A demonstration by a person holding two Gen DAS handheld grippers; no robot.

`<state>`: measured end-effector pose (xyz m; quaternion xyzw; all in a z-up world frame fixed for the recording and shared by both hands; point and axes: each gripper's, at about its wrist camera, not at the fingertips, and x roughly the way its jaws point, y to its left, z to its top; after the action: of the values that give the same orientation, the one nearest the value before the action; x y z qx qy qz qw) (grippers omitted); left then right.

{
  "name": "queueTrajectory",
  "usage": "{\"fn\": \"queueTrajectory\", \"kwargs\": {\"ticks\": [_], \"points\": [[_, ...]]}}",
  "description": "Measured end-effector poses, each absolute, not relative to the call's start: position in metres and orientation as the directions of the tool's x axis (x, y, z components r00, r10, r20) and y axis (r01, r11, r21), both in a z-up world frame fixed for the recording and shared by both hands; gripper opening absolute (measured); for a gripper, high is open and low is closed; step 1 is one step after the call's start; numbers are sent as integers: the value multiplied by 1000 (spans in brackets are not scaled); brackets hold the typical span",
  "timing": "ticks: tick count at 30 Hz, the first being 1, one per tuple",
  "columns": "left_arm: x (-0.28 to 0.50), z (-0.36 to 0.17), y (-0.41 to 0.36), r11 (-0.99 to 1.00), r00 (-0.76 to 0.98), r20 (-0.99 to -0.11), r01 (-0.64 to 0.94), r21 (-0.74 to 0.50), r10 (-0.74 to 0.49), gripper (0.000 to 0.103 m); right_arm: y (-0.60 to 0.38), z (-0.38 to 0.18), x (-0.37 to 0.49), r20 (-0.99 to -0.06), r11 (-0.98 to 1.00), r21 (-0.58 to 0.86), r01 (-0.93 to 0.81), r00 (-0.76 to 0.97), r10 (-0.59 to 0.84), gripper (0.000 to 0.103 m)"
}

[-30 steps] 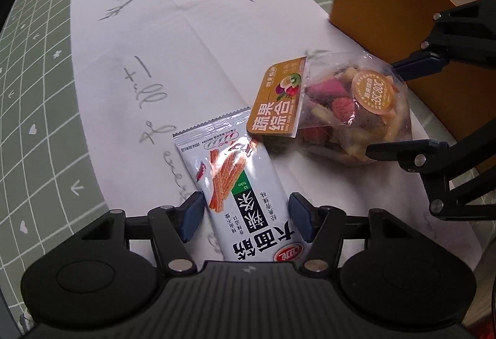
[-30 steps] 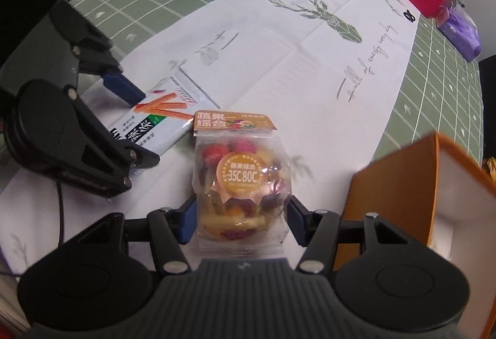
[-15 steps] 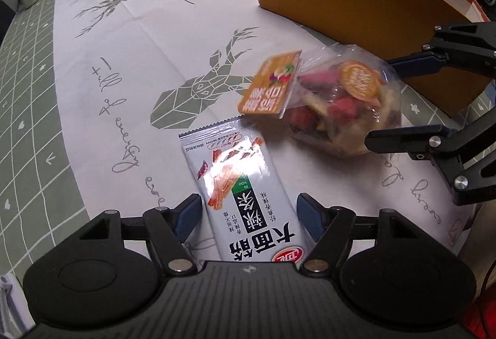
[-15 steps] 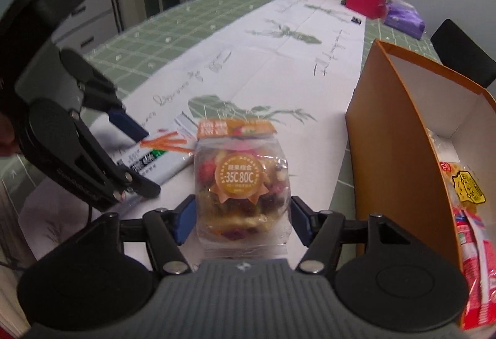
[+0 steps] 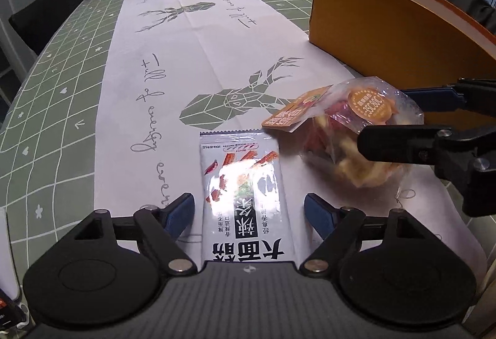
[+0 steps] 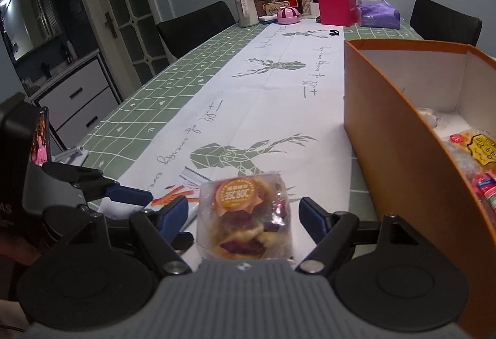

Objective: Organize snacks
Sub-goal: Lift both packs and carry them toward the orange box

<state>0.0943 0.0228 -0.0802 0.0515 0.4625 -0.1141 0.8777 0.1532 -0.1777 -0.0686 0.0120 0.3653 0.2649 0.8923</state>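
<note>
We note both tongs standing apart, their jaws having just been opening. The left gripper (image 5: 249, 212) straddles the flat silver foil sachet of spicy strips (image 5: 245, 199), low centre of the left view; a gap shows at each blue pad (image 5: 181, 210), so nothing is clamped. The sachet lies flat on the white paper runner with grey deer prints (image 5: 192, 38), glossy and glare-struck.

The right gripper (image 6: 243, 215) straddles the clear crinkled plastic bag of mixed dried fruit with an orange round sticker (image 6: 245, 215), bottom centre of the right view; its pads also stand off the film. The bag is lumpy and soft-sided.

The tall orange cardboard box with a white inside (image 6: 403, 134) fills the right edge and already holds wrapped snacks. We judge both packets are parked beside it, released for a fresh hold before loading.
</note>
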Motion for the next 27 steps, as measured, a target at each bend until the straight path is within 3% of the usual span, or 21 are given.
{"fn": "queueTrajectory", "kwargs": {"ticks": [4,7,11,15,19,27], "points": [[90,-82,27,974,571,-807,225,-21,-149,92,-174,-75,151,-653,863,185,-469,598,465,76],[89,-81,27,975,580,-800,219,-28,-153,84,-172,-80,151,-661,861,186,-473,589,466,76],[89,-79,28,976,592,-791,214,-30,-154,62,-171,-84,152,-668,865,177,-470,588,456,76],[89,-79,29,977,600,-785,209,-36,-157,58,-173,-83,151,-663,868,170,-466,597,451,76],[90,-78,29,977,603,-780,205,-52,-168,56,-173,-81,150,-659,870,157,-468,606,445,64],[90,-74,32,978,604,-773,188,-94,-191,55,-178,-77,149,-656,867,174,-467,602,456,53]]}}
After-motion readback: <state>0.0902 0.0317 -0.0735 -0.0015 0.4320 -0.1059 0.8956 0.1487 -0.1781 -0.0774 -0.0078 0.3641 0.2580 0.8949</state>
